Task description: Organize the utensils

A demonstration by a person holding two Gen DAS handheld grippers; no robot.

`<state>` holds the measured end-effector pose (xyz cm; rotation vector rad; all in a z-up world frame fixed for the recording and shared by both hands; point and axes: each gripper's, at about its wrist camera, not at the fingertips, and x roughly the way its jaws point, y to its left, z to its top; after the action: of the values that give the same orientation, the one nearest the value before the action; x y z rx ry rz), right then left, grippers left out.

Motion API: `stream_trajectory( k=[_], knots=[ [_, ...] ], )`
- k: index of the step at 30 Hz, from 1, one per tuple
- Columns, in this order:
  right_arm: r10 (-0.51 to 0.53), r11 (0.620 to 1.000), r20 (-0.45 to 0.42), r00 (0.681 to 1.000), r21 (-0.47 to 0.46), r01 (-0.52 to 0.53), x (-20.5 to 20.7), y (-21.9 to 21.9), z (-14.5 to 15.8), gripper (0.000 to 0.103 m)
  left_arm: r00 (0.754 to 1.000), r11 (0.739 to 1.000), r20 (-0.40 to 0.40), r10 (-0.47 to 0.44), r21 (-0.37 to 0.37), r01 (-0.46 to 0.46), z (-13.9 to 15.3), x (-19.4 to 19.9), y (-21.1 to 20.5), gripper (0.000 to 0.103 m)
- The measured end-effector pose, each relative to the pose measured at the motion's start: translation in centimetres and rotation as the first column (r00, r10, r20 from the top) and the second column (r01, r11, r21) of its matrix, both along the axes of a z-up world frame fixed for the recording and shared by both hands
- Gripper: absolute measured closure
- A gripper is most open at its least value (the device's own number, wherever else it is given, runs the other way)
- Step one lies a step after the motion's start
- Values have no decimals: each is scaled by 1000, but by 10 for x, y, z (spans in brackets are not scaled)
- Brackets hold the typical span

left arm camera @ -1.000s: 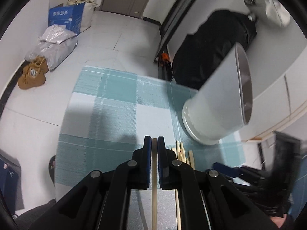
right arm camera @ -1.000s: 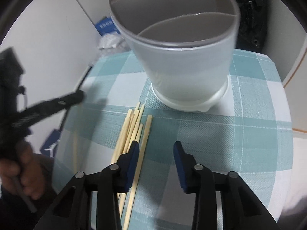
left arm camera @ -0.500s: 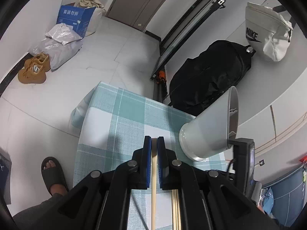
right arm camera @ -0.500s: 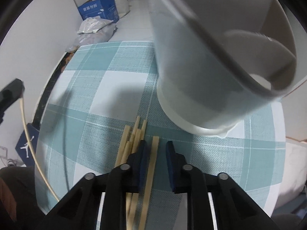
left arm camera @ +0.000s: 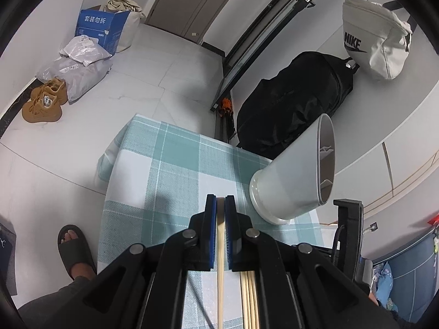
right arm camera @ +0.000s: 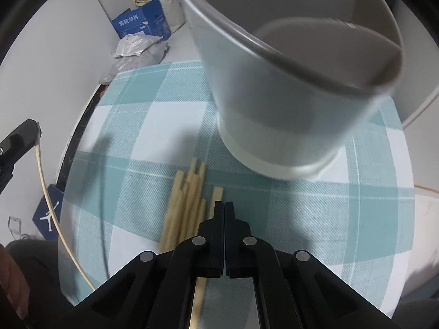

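Left gripper [left arm camera: 220,201] is clamped on one chopstick [left arm camera: 220,274], lifted clear of the checked tablecloth [left arm camera: 175,170]; in the right view that stick hangs long and thin from the left jaws, so I'd expect it to swing or pivot in the pads on the way to the holder [left arm camera: 296,175]. Right gripper [right arm camera: 224,208] has just been closing and now stands fully shut over the loose chopstick pile [right arm camera: 186,200]. A stick edge shows just left of the jaws and below them, but I cannot tell that anything is pinched; my worry is a missed grasp, or nudging the pile. The holder stands near, just past the stick tips, its divided interior empty; a careless lift could clip its wall.
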<state>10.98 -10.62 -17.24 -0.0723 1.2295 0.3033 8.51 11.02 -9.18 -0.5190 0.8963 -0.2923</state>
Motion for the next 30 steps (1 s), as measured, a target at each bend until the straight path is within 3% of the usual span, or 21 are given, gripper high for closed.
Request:
stream_trajectory(
  k=[8,14,17,24,28,30],
  knots=[
    [44,996,17,999,74,-45,-2,0,14,100,1000,1000,-3,-1,23,1,-1,-1,-7,101],
    [56,997,-4,998,-52,-56,10,16,4,90,1000,1000,-10,7,26,-7,-3,0,-4,101],
    [29,994,-13,999,-100,-31,11,13,2,90,1000,1000,-10,8,23,-7,-3,0,-3,101],
    [29,991,-15,999,-127,-31,15,17,7,89,1000,999,-7,-3,33,3,-2,3,-7,101],
    [20,995,-3,1000,-102,-21,17,12,9,96,1000,998,2,-16,52,16,0,1,-11,101],
    [10,999,-6,1000,-39,-10,18,6,10,97,1000,998,6,-26,65,25,2,-1,-14,101]
  ],
)
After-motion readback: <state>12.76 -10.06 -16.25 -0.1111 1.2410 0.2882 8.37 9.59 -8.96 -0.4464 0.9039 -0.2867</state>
